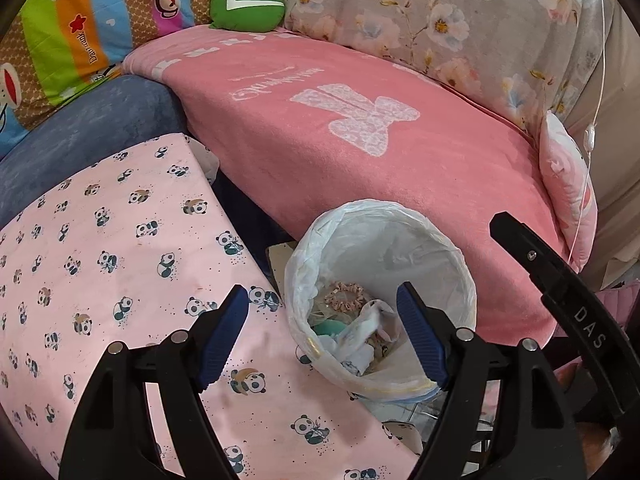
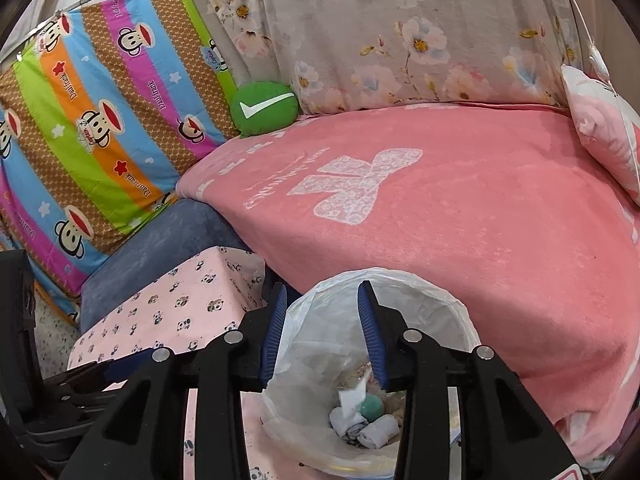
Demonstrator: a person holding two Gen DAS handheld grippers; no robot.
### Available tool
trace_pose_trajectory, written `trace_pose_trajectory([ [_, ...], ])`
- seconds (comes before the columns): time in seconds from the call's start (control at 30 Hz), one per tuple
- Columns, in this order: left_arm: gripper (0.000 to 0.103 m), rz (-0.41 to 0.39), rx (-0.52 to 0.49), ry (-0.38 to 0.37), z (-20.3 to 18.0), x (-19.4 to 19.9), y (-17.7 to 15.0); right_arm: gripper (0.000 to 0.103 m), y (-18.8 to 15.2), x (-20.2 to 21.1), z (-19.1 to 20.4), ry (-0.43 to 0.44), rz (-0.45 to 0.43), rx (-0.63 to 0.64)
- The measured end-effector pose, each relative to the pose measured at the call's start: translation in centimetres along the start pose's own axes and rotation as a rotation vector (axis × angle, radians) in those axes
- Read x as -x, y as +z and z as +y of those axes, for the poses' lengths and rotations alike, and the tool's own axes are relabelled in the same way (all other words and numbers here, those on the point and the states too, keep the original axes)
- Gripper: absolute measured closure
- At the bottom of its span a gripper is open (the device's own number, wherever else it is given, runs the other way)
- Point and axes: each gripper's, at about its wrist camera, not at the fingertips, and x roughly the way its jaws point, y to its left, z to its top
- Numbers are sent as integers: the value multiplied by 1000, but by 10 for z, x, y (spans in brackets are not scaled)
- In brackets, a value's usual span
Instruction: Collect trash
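Jaws: both sets apart, empty | above trash bin (image 2: 400,304) rim | sofa (image 2: 480,220) beside

Pink-blanketed sofa (image 2: 460,216) — floral backrest (image 2: 400,32)

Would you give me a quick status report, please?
Left gripper open, empty. Right gripper open above bin. Trash inside. Nothing in the way.

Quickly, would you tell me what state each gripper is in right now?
Left gripper: open, holding nothing, above the trash bin.
Right gripper: open, holding nothing, over the same bin.
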Motion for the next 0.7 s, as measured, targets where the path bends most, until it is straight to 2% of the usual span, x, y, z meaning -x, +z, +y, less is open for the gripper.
trace_pose_trajectory([
  [0.6,29,-23,33,25,26,16,-10,47,-7,11,29,2,22,76],
  [0.7,25,-28,40,33,30,20,-12,43,-11,13,32,2,30,83],
])
